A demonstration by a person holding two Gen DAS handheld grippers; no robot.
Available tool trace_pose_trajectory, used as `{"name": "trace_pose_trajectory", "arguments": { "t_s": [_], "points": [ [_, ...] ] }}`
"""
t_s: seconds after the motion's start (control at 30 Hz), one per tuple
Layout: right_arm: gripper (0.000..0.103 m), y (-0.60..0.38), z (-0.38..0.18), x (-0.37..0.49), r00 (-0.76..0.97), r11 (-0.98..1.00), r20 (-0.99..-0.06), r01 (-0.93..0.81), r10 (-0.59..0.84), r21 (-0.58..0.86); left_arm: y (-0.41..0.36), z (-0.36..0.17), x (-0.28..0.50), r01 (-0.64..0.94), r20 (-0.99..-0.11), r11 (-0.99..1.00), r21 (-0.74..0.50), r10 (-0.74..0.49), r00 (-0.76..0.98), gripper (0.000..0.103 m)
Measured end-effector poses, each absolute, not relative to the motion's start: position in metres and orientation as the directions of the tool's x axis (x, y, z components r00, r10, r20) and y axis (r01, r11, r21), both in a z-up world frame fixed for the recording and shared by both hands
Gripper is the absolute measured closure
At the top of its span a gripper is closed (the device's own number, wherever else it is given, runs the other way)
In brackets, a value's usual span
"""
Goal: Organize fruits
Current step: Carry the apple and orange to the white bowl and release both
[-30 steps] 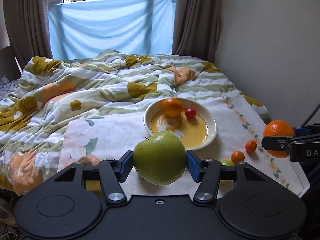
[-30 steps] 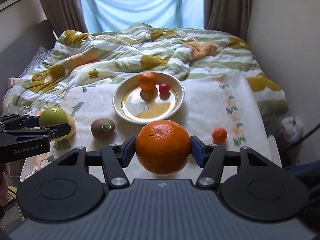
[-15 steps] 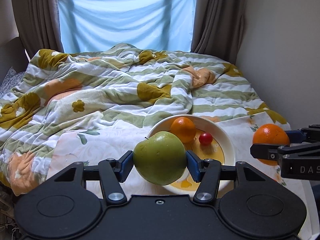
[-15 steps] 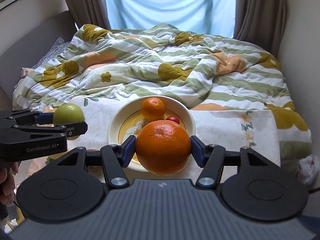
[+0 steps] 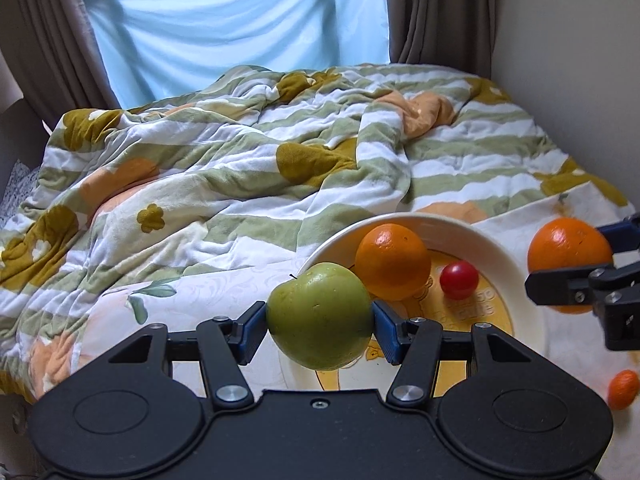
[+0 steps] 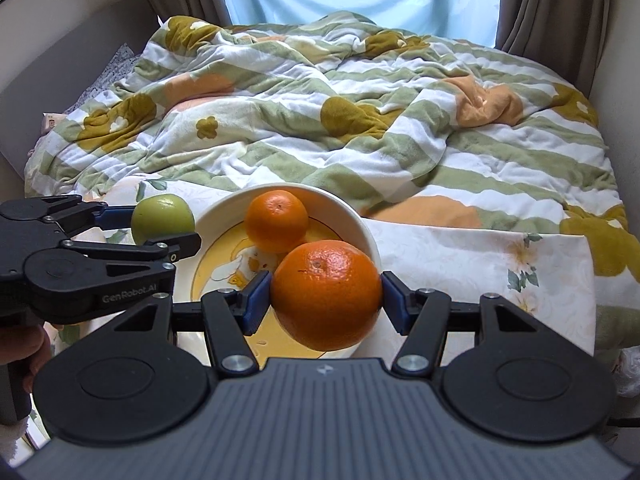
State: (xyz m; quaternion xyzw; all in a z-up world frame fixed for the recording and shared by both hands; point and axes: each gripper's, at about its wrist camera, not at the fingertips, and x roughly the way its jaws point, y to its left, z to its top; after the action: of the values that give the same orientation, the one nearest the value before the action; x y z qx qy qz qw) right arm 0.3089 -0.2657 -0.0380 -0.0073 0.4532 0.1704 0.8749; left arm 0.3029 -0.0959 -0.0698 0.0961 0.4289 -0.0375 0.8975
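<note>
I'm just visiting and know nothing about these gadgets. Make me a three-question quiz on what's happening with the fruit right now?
1. True or false: the left gripper has its jaws closed on a green apple.
2. What does the right gripper hold? A) a kiwi B) a large orange C) nothing
3. Which two fruits already lie in the bowl?

Key: 1. True. 2. B. 3. A smaller orange and a small red fruit, seen from the left wrist.

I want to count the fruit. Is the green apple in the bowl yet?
Not yet. The green apple is held between the left gripper fingers, up over the bowl's near rim.
</note>
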Motion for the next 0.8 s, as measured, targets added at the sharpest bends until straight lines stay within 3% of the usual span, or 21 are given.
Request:
{"name": "trace_pose_trajectory", "arguments": {
  "t_s": [0.33,0.4,0.47,0.5,0.6,0.8],
  "points": [
    [0.029,-0.275,-0.056,0.330,0.504,0.944,-0.814,-0.292,0.288,0.154,-0.112,-0.090,0.317,0.186,-0.791,0.961,0.205,0.051,0.609,0.042],
    [0.029,-0.276,-0.056,0.331,0.503,0.945,-0.815,-0.288,0.286,0.154,-0.113,-0.090,0.316,0.187,-0.786,0.961,0.206,0.048,0.617,0.034],
    [0.029,-0.278,-0.056,0.332,0.504,0.946,-0.815,-0.282,0.285,0.156,-0.112,-0.086,0.315,0.177,-0.772,0.963,0.205,0.048,0.634,0.012],
    [0.029,-0.279,-0.056,0.332,0.505,0.947,-0.815,-0.280,0.285,0.158,-0.112,-0.084,0.314,0.173,-0.766,0.963,0.206,0.049,0.641,0.010],
    [0.029,-0.281,-0.054,0.332,0.506,0.948,-0.815,-0.279,0.283,0.156,-0.112,-0.082,0.307,0.163,-0.764,0.961,0.222,0.068,0.642,0.008],
    [0.029,-0.278,-0.054,0.331,0.498,0.940,-0.812,-0.296,0.304,0.170,-0.102,-0.069,0.285,0.122,-0.777,0.983,0.140,0.032,0.628,0.008]
  ]
}}
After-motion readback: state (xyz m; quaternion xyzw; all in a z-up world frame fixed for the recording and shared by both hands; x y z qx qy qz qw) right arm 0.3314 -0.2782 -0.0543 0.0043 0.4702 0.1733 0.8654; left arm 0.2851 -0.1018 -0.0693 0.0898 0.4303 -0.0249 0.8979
